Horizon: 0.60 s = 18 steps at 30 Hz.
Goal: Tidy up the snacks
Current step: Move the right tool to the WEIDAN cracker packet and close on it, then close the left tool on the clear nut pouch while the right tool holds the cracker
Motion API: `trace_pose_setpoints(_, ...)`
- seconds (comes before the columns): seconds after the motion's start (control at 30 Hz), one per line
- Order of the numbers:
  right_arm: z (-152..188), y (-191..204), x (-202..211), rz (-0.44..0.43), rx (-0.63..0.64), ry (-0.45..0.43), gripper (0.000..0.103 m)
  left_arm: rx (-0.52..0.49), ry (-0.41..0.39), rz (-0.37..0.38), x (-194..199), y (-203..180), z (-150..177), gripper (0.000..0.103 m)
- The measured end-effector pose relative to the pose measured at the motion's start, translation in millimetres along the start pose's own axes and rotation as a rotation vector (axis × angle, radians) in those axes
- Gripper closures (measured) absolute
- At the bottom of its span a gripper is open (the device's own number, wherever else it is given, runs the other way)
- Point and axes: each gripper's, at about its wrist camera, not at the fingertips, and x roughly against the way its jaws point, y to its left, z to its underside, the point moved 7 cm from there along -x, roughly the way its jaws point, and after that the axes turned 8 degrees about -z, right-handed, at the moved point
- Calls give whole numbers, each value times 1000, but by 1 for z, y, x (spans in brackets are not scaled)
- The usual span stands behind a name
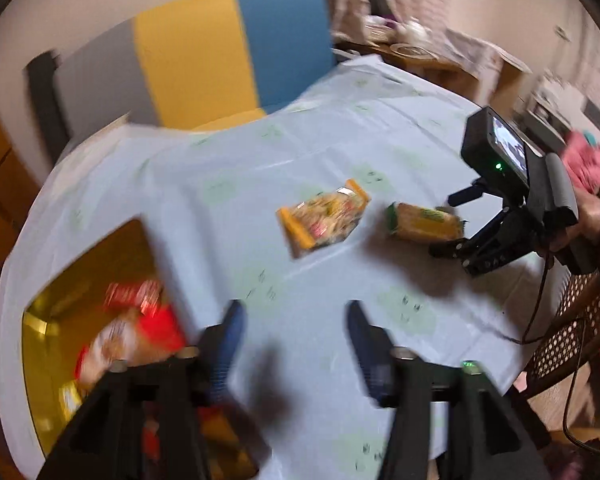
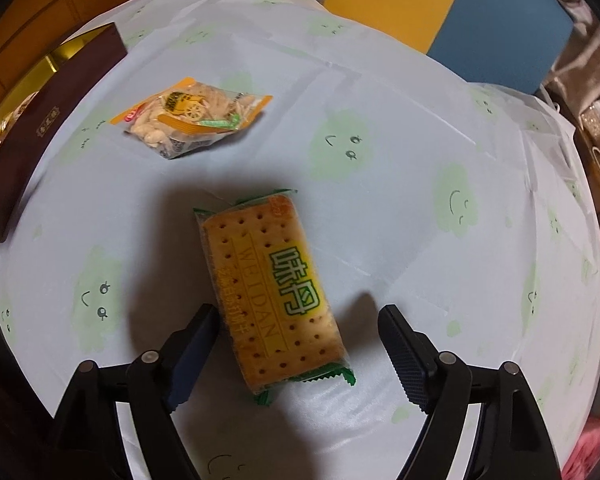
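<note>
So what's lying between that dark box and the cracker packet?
A clear, orange-edged snack bag lies on the tablecloth between the dark box and the cracker packet, clearest in the right wrist view.

Bare tablecloth (image 2: pixel 400 208) right of cracker packet (image 2: pixel 272 292), dark box (image 2: pixel 48 128) walling the left, perhaps snack-filled

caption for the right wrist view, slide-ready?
Open right gripper straddles a cracker packet on the table; second snack bag lies beyond.
</note>
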Motion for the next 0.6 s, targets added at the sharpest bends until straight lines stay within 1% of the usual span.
trace_pose_setpoints(0.07,-1,3,2,0,4,-4,21,-72,13,34,-12,-11,-11,33)
trace_pose_setpoints(0.17,-1,1,4,-2,5,-7,21,-191,24,53,-35,-28,-28,33)
trace_pose_setpoints(0.23,-2,-3,6,-6,-2,-13,21,-247,51,64,-51,-38,-33,30)
trace_pose_setpoints(0.27,-4,-8,5,-13,-3,-16,21,-279,63,70,-58,-43,-35,27)
trace_pose_setpoints(0.3,-5,-9,3,-21,-2,-19,21,-323,69,74,-66,-49,-38,26)
trace_pose_setpoints(0.37,-6,-6,6,-34,1,-20,21,-402,52,46,-78,-58,-45,25)
trace_pose_setpoints(0.4,-8,-5,5,-39,4,-20,21,-438,48,44,-84,-62,-48,24)
trace_pose_setpoints(0.47,-10,-3,4,-49,13,-18,21,-487,62,61,-95,-69,-55,21)
trace_pose_setpoints(0.53,-11,-1,4,-56,20,-17,21,-533,69,72,-105,-72,-62,21)
trace_pose_setpoints(0.6,-12,1,5,-58,23,-18,21,-573,89,100,-116,-72,-66,20)
